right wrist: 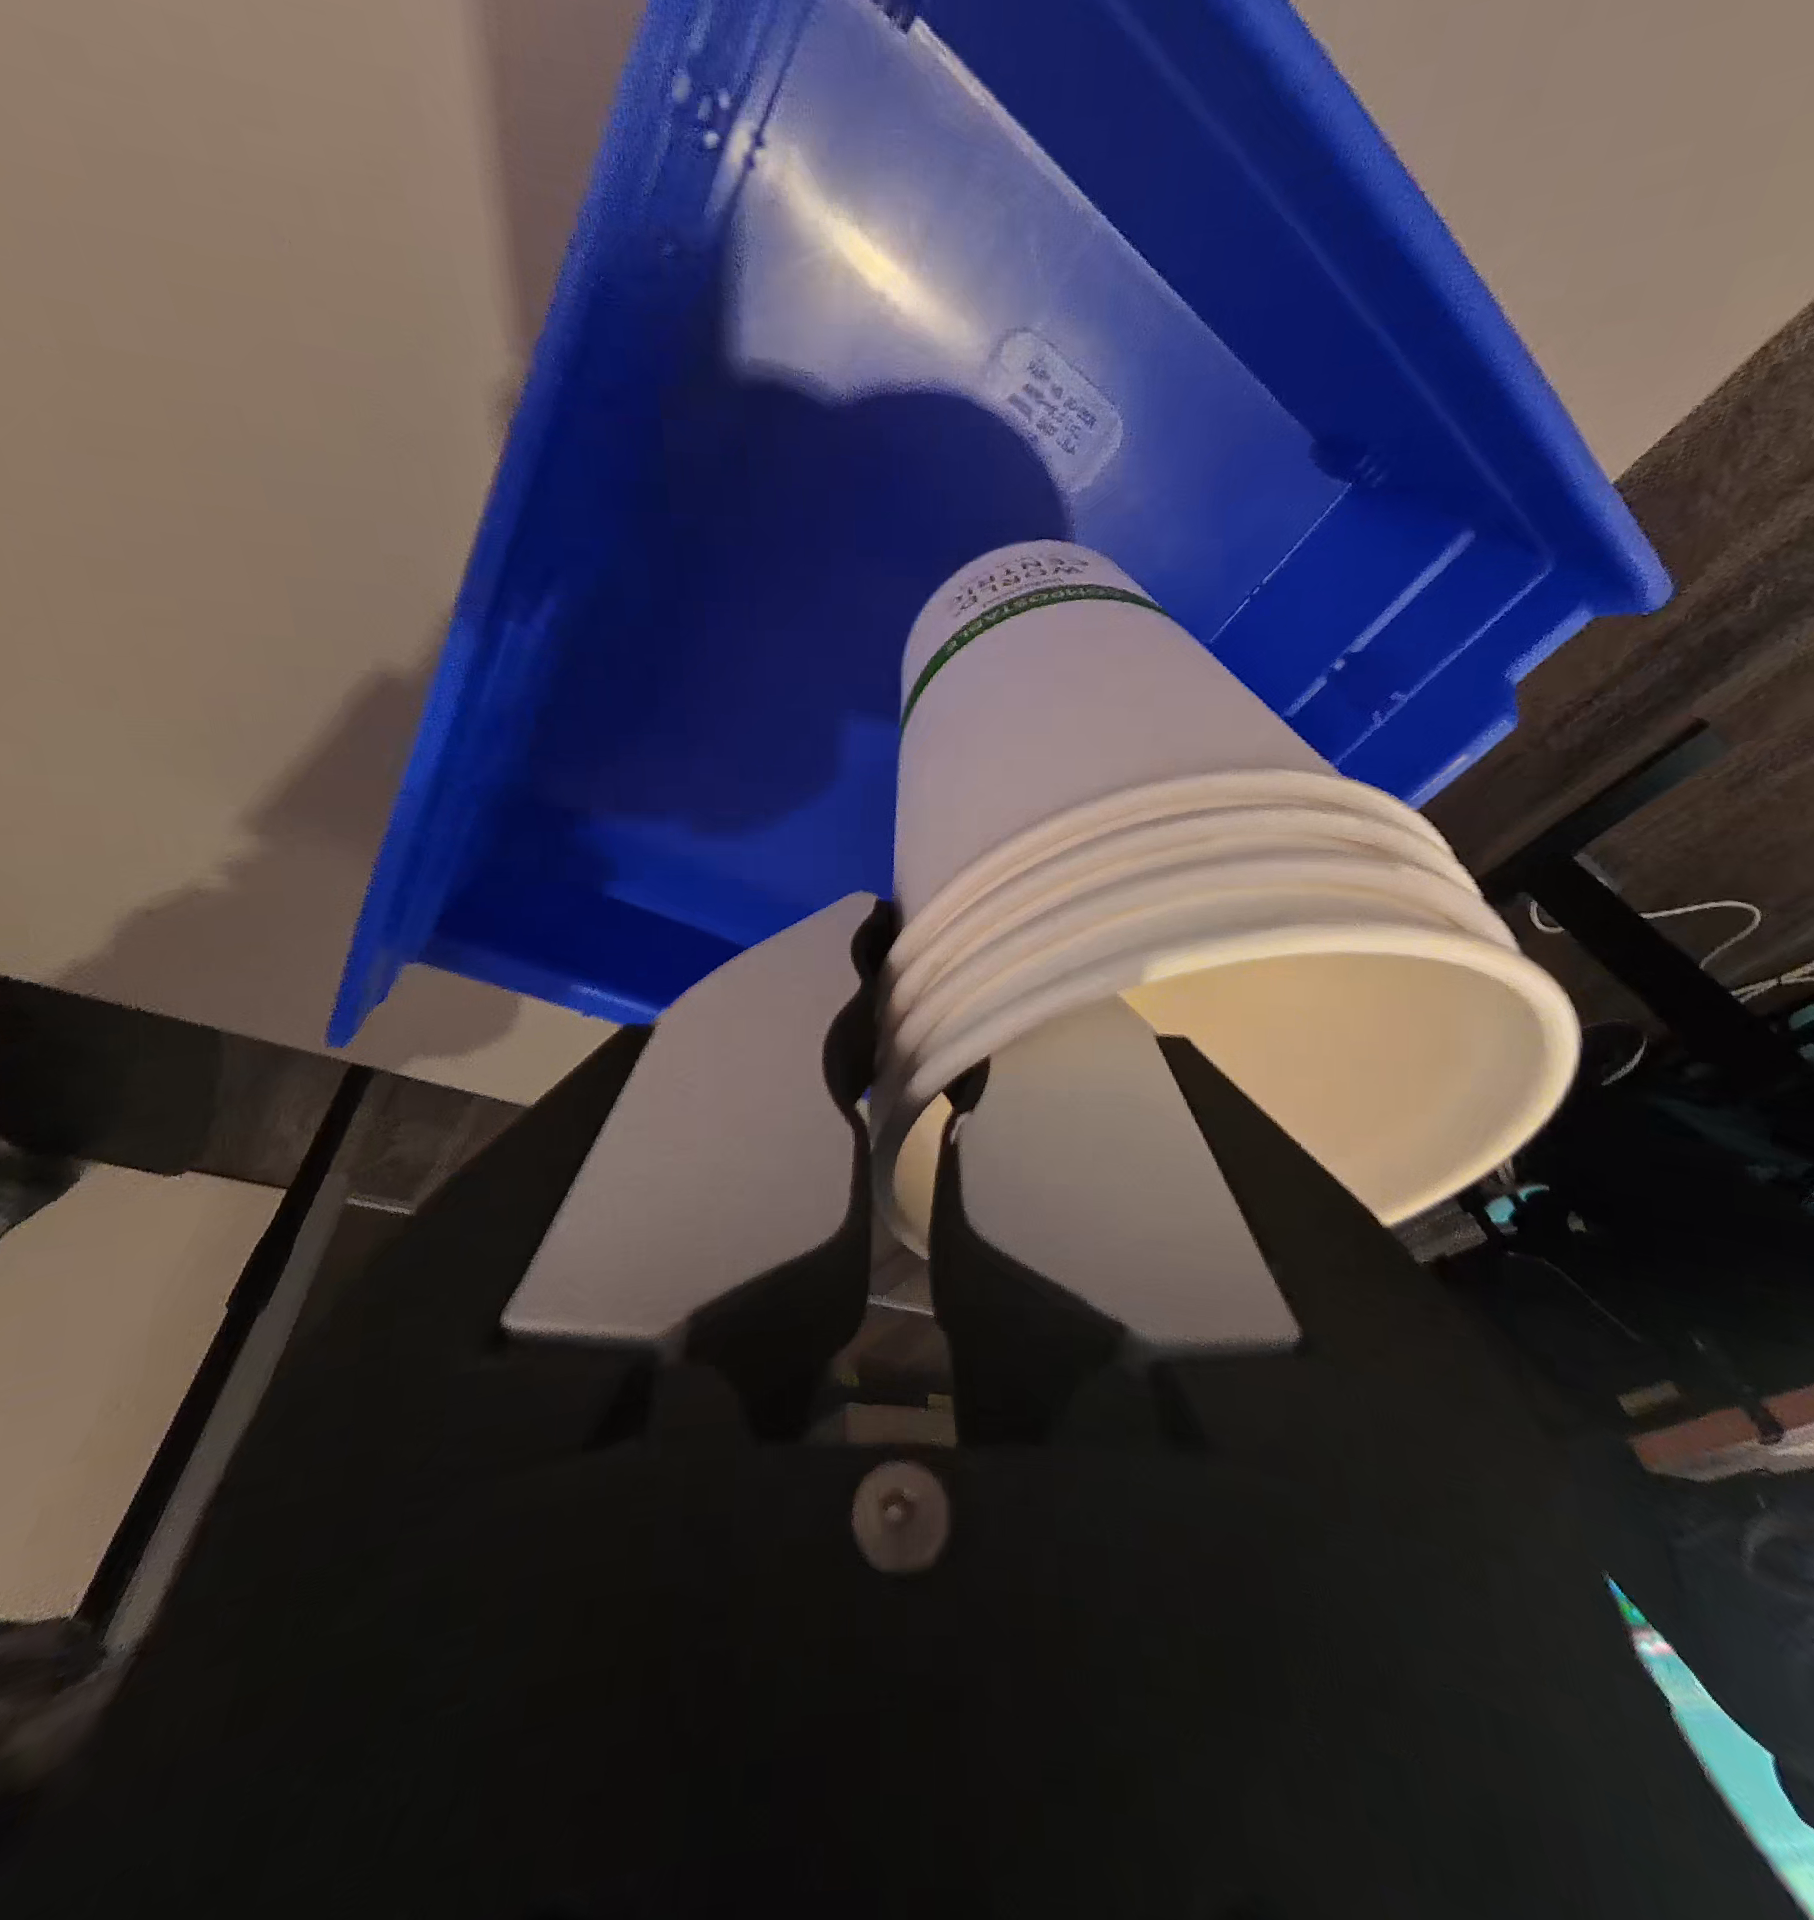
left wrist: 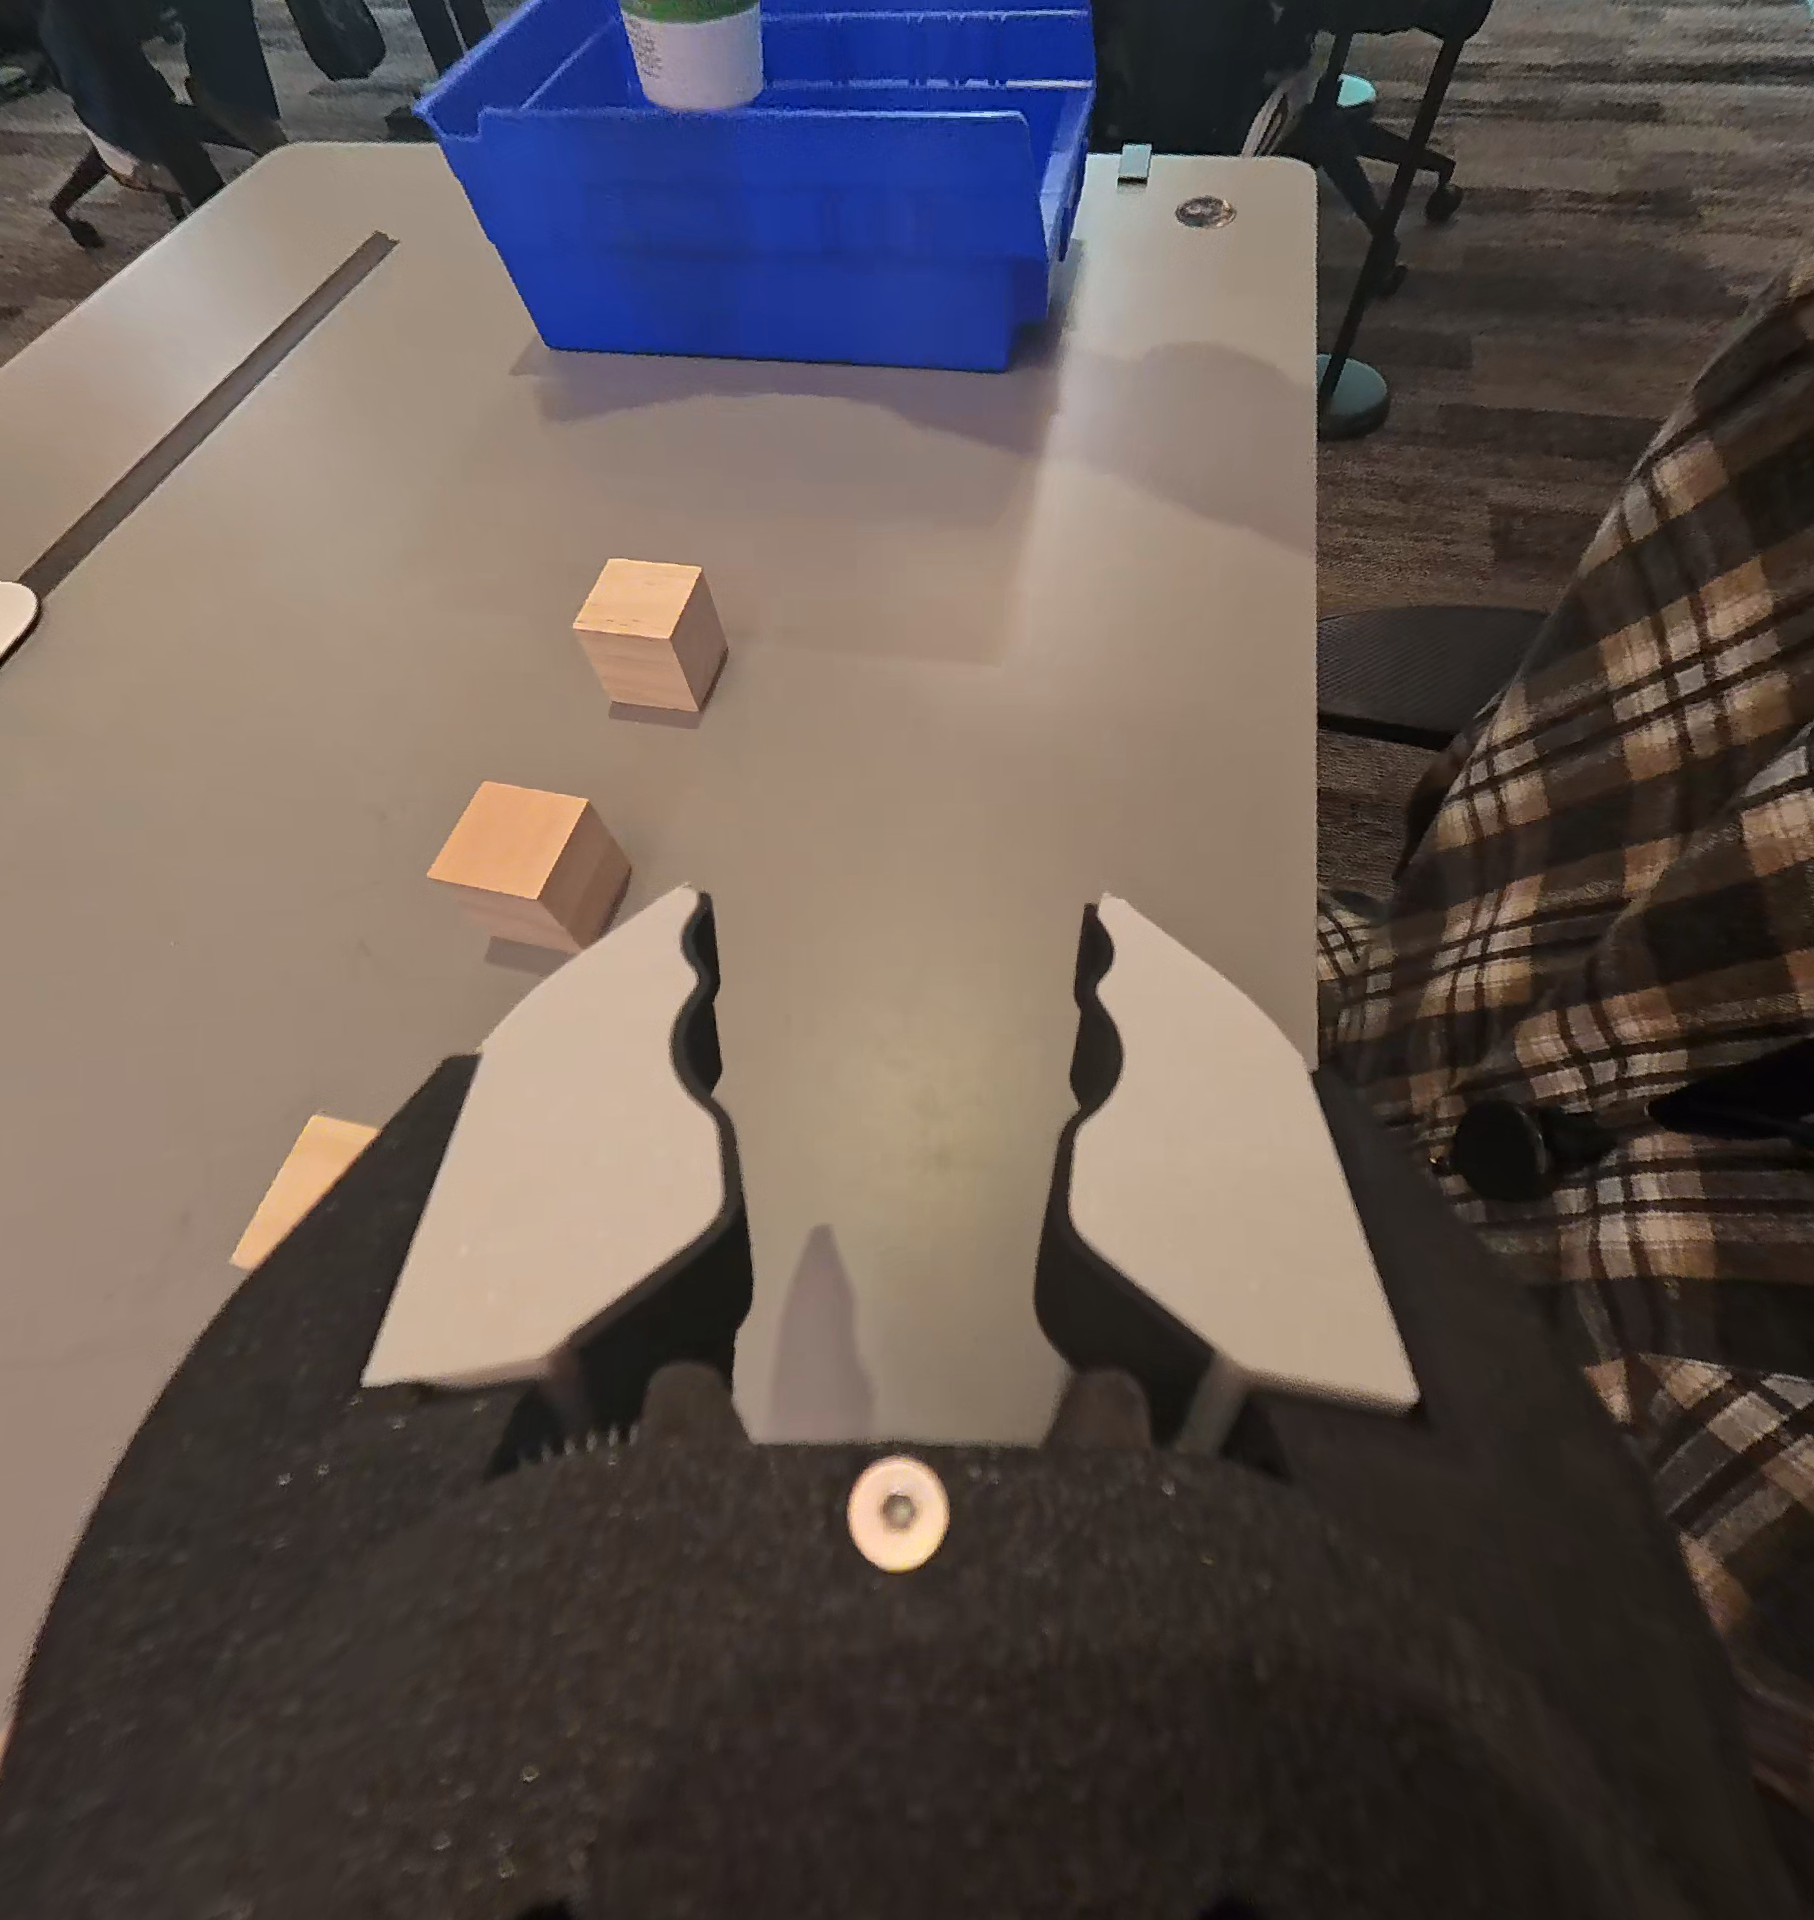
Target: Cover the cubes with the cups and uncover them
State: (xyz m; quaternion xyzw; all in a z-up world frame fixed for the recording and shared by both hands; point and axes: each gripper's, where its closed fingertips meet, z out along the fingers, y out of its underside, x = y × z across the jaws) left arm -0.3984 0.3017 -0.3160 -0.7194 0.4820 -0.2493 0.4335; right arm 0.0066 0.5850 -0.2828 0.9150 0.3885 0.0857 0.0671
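Currently the right gripper (right wrist: 908, 1023) is closed on the rim edge of a nested cup stack (right wrist: 1121, 842), one finger outside the wall and one inside the mouth, at centre frame of the right wrist view. The stack hangs over the blue bin (right wrist: 591, 582), which fills the upper centre; whether its base touches the bin floor cannot be told. Its long axis runs from the rims at lower right to the closed base at upper left, mouth toward the camera. Judged from appearance, the paper cups are light, thin-walled and easily crushed; a rim pinch is the stiffest hold, but the nested cups may slide apart or stick together, so separating one needs a second hold on the wall. The left gripper (left wrist: 901, 914) is wide open and holds nothing, hovering over the table (left wrist: 986, 582) at lower centre of the left wrist view. Three wooden cubes lie uncovered to its left: cube one (left wrist: 648, 634) at centre, cube two (left wrist: 529, 862) nearer, cube three (left wrist: 295, 1195) partly hidden by the gripper body. These are rigid and stable.
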